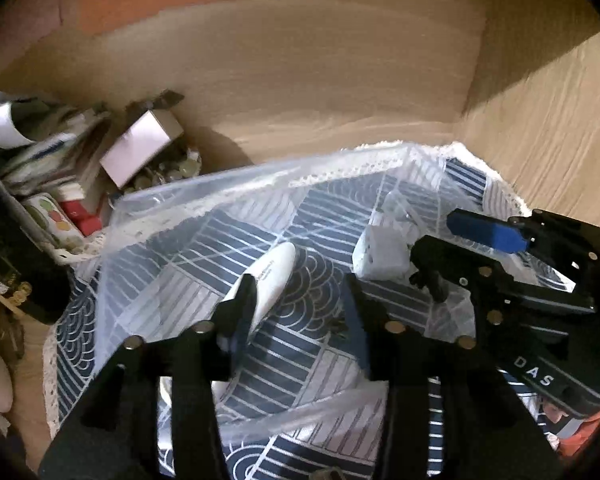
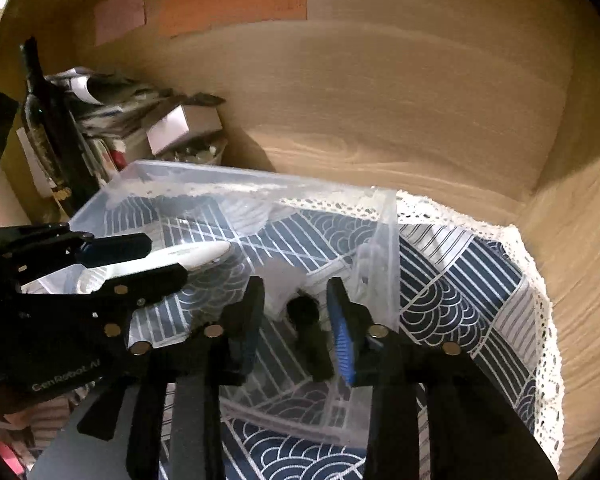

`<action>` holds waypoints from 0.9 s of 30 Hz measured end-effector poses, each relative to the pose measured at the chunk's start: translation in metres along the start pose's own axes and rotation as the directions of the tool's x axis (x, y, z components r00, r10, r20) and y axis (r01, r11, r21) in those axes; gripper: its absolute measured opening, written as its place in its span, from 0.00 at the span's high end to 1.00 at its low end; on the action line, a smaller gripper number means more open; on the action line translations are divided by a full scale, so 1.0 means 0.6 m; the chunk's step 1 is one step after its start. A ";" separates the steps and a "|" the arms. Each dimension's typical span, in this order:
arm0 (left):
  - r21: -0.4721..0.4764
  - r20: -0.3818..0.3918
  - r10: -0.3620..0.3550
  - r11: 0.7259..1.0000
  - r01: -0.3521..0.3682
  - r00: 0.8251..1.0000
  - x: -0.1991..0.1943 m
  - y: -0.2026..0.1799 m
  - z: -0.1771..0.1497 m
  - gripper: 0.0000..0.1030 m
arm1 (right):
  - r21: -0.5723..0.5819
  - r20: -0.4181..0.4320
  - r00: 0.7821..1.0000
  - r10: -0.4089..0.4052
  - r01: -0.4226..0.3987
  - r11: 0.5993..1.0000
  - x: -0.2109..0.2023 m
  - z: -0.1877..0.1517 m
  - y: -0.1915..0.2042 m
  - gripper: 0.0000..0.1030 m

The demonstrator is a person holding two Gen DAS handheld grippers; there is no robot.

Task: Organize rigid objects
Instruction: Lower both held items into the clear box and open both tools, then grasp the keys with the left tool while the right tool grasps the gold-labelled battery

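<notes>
White tube [image 1: 270, 280] lies in the clear bin [image 1: 172, 204], long axis toward 1 o'clock, between the left gripper [image 1: 296, 304]'s open jaws. Right gripper [image 2: 296, 304], also open, hangs over a black piece [image 2: 310, 332].

Black object [image 2: 309, 332] between parted fingers of right hand-held gripper [image 2: 296, 320], over clear bin [image 2: 388, 240].
</notes>
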State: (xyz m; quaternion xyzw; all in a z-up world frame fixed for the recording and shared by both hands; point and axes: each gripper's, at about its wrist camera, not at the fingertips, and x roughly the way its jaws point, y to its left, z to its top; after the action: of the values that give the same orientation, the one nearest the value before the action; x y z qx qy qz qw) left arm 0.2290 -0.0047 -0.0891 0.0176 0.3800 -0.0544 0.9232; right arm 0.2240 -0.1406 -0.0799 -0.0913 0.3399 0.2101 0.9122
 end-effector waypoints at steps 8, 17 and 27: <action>-0.005 0.117 0.024 1.000 -0.024 0.993 -0.105 0.005 -0.014 0.18 | -0.010 0.095 0.995 0.016 -0.015 1.000 -0.085 -0.007 0.010 0.56; -0.019 0.131 0.067 0.998 -0.065 0.989 -0.172 0.031 -0.083 0.05 | -0.015 0.113 0.993 0.022 -0.020 1.000 -0.146 -0.065 0.017 0.53; -0.039 -0.004 0.096 0.995 -0.096 0.995 -0.145 0.058 -0.187 0.05 | 0.032 0.002 0.998 0.060 -0.060 0.998 -0.142 -0.162 0.022 0.50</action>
State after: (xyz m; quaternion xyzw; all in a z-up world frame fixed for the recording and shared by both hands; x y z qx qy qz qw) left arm 0.0932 0.0455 -0.1080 0.0179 0.3808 -0.0026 0.9245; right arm 0.1039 -0.1862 -0.0974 -0.0663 0.3451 0.2321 0.9070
